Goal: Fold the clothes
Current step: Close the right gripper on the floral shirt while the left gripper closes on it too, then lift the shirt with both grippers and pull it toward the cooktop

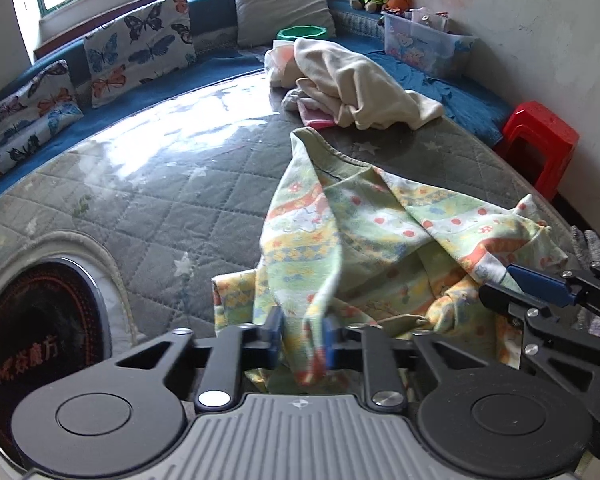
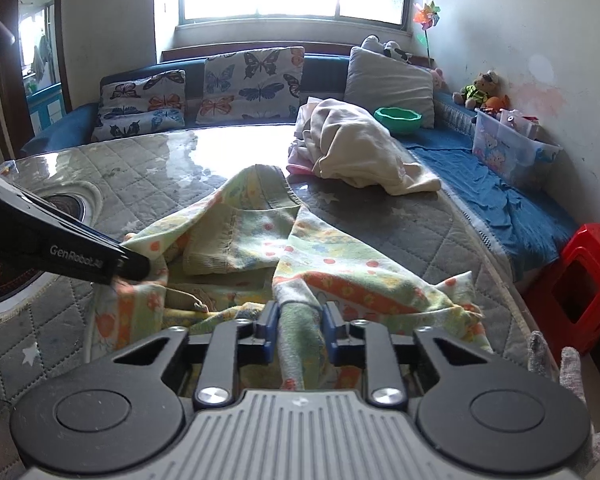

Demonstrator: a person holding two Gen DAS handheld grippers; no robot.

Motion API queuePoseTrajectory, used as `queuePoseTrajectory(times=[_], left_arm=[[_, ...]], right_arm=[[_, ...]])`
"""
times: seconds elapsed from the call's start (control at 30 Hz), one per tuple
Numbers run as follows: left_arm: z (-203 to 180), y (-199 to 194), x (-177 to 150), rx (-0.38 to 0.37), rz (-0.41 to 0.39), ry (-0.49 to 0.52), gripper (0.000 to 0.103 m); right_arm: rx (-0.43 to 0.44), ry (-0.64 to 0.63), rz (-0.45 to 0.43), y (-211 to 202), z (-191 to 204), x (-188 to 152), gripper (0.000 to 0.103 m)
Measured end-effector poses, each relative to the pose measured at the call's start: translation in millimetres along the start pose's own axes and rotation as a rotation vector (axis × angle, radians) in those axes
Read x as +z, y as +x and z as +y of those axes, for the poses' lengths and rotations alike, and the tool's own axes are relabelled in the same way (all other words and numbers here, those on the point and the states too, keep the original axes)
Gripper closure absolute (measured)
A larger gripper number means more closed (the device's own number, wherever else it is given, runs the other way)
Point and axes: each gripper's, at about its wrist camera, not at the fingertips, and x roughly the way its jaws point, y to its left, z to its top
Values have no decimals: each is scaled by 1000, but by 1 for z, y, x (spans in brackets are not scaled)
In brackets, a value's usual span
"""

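A: Patterned garment [image 1: 364,236], green with orange and yellow bands, lies rumpled on the near right part of the quilted table cover [image 1: 148,200]; where are its edges?

B: Going left to right: the round black cooktop [image 1: 40,344] sits in a cutout at the table's left edge, then a bare stretch of quilt, then the garment, whose ribbed hem [image 2: 278,188] points toward the cream pile of clothes [image 2: 356,148] further back. A red stool [image 2: 580,280] stands beyond the table's right rim.

A: And the grippers?

B: The left gripper [image 1: 302,332] has its blue pads pinching a fold of the garment. The right gripper [image 2: 300,328] pinches another bunched fold, near the table's front edge.

A: Any writing?

B: "GenRobot" is readable on the left gripper's black finger in the right wrist view. Orange Chinese characters mark the cooktop; I cannot read them surely.
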Motion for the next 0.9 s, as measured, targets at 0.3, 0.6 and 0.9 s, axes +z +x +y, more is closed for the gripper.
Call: queuePoseTrajectory(times=[0.3, 0.6, 0.9], left_arm=[[14, -26, -22, -7, -32, -8, 95], [51, -71, -76, -18, -40, -43, 96], [101, -113, -139, 17, -35, -133, 96]], right_arm=[[-1, 2, -46, -32, -4, -9, 94], [80, -11, -18, -85, 0, -36, 95], [184, -103, 60, -117, 28, -59, 95]])
